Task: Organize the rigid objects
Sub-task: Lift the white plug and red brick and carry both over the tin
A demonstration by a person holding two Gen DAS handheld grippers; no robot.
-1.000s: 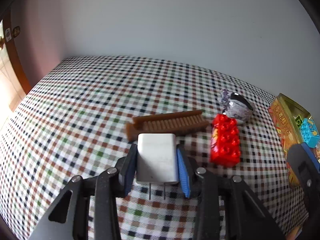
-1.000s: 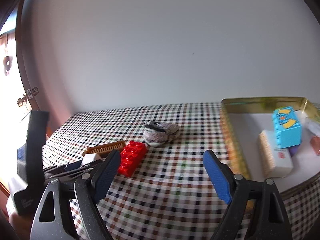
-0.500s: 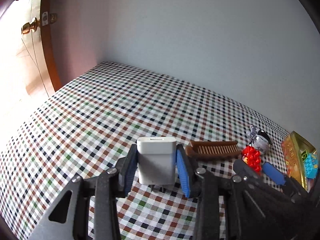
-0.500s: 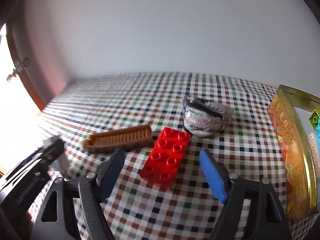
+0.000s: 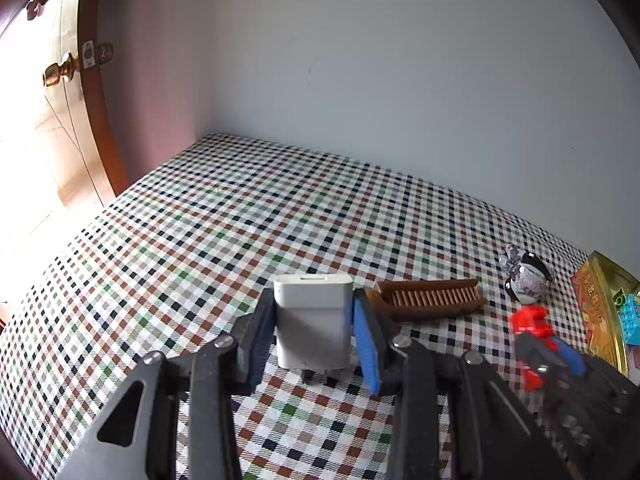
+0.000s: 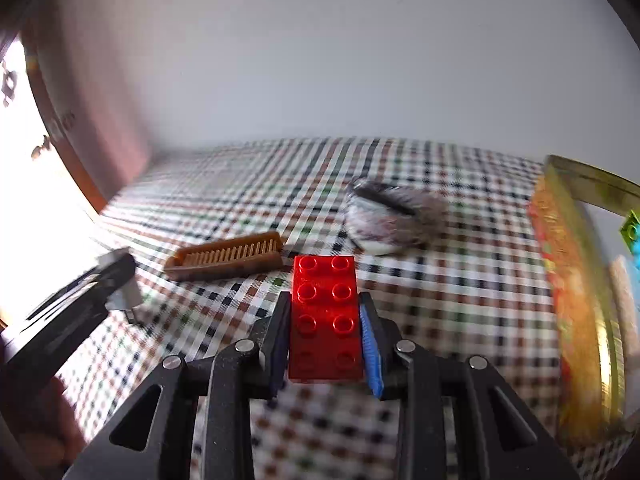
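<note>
My left gripper (image 5: 314, 312) is shut on a white plug adapter (image 5: 313, 320), held a little above the checked tablecloth (image 5: 240, 224) with its prongs pointing toward me. My right gripper (image 6: 325, 314) is shut on a red building brick (image 6: 325, 320), its blue pads pressed against the brick's long sides. In the left wrist view the right gripper (image 5: 550, 354) shows at lower right with the red brick (image 5: 530, 318) in it. A brown comb (image 6: 228, 258) lies on the cloth just left of the brick. A grey patterned hair tie (image 6: 390, 216) lies beyond it.
A gold tin box (image 6: 576, 288) stands at the right and holds a blue block (image 5: 630, 316) and other pieces. A grey wall runs behind the table. A wooden door with a brass knob (image 5: 58, 72) stands at the left.
My right gripper moved in on the red brick and closed on it. My left gripper rose a little and turned left with the adapter, so the door came into view.
</note>
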